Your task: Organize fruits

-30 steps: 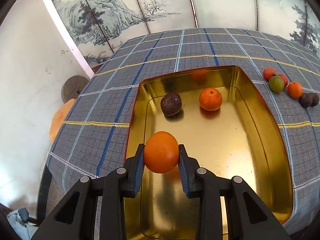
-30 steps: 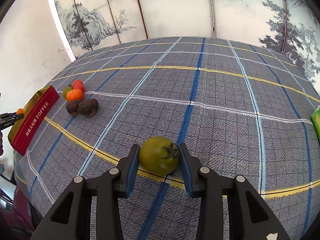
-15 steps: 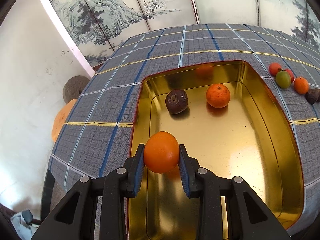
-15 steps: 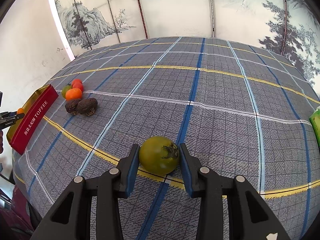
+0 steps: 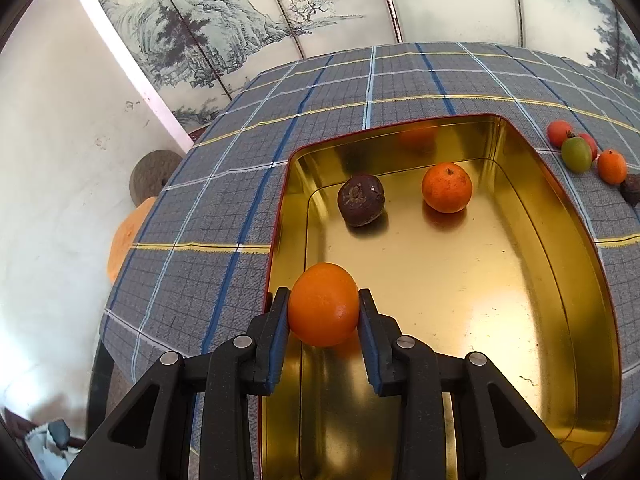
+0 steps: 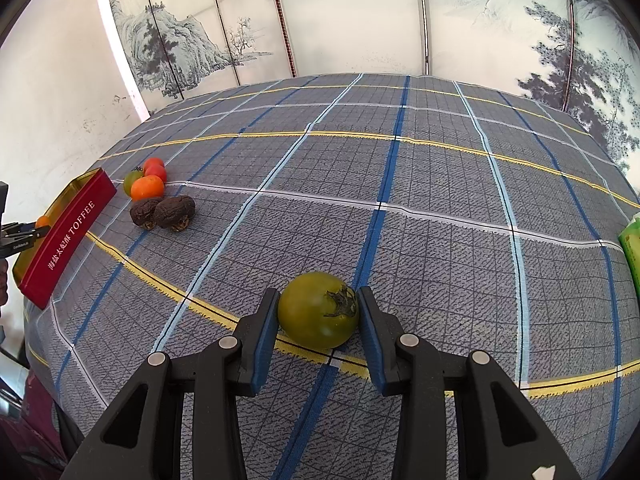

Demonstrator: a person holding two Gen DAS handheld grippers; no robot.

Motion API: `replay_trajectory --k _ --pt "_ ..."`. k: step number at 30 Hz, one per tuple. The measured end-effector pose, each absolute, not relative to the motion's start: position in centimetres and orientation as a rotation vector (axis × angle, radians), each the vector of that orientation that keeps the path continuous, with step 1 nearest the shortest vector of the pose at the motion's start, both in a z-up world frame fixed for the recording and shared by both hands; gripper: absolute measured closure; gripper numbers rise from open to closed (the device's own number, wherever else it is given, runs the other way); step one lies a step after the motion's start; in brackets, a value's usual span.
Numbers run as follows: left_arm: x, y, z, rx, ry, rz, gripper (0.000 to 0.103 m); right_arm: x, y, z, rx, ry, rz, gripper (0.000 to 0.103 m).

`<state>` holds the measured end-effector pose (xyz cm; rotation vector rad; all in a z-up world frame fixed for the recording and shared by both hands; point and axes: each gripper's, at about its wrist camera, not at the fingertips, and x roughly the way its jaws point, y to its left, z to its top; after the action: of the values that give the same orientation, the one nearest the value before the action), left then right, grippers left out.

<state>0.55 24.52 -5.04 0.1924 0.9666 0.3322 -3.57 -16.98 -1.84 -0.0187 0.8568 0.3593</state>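
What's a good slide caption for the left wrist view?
Left hand-held gripper holds an orange over the gold tin.

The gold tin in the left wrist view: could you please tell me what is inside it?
Inside the gold tin lie a dark wrinkled fruit and an orange, apart. The left tool holds another orange above the near corner, hiding the floor beneath.

Both grippers look alike: the left gripper (image 5: 324, 312) and right gripper (image 6: 319, 312) are matte black plastic with triangular cut-outs, round silver screws at the pivots, and ribbed blue pads (image 5: 277, 340) lining the jaws.
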Motion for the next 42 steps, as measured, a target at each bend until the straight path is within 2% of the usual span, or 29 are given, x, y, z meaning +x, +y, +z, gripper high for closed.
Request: replay_trajectory --k 5,11,29,42 --pt "0.7 24.4 -5.1 0.2 0.97 0.336 0.068 -3.6 -17.0 -1.8 -0.019 0.857 0.359 0.067" --pt "0.9 24.5 -5.0 0.166 0.966 0.309 0.053 -3.6 -17.0 -1.8 -0.025 0.857 0.355 0.067" --pt "-2.2 22.2 -1.4 0.157 0.876 0.32 0.053 -3.9 -16.5 -0.9 -0.015 0.833 0.358 0.068" --pt "-4.8 19.7 0.3 0.142 0.84 0.259 0.051 -5.4 -14.1 2.6 -0.07 0.765 0.389 0.067"
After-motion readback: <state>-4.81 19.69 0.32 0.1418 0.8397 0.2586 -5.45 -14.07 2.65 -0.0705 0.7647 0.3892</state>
